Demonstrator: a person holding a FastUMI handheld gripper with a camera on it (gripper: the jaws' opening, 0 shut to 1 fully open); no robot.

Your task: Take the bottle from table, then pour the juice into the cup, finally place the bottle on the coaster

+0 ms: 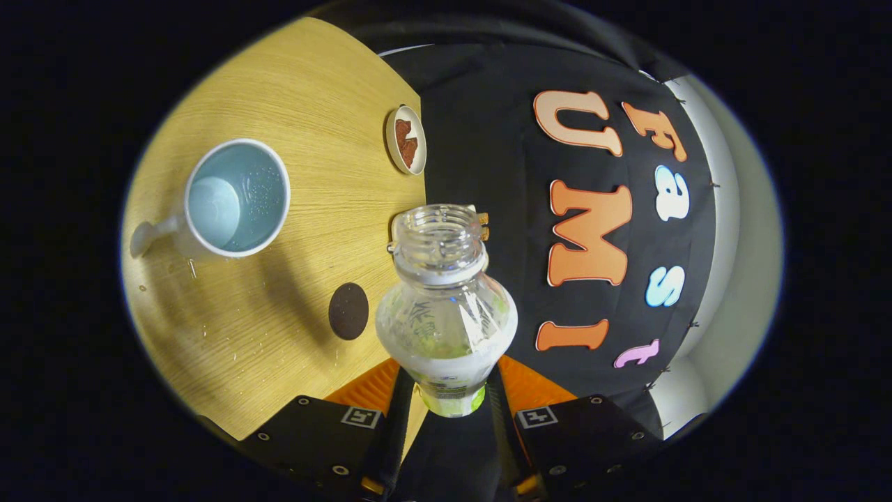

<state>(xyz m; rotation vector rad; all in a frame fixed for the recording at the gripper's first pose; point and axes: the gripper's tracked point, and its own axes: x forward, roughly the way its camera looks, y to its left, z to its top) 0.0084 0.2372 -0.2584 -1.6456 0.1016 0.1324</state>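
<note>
My gripper (449, 390) is shut on a clear plastic bottle (446, 307), one finger on each side of its lower body. The bottle has no cap, its open mouth points away from me, and a little pale liquid sits low inside it. The view is rolled, so the wooden table (313, 90) lies off to the side. On it stands a white cup (235, 196) with a handle and a pale blue inside, beyond the fingers and apart from the bottle's mouth. A dark round coaster (348, 311) lies on the table between the cup and the bottle.
A small white dish (405, 139) holding something brown rests near the table's far edge, by the black cloth wall. Small droplets speckle the wood near the cup and coaster.
</note>
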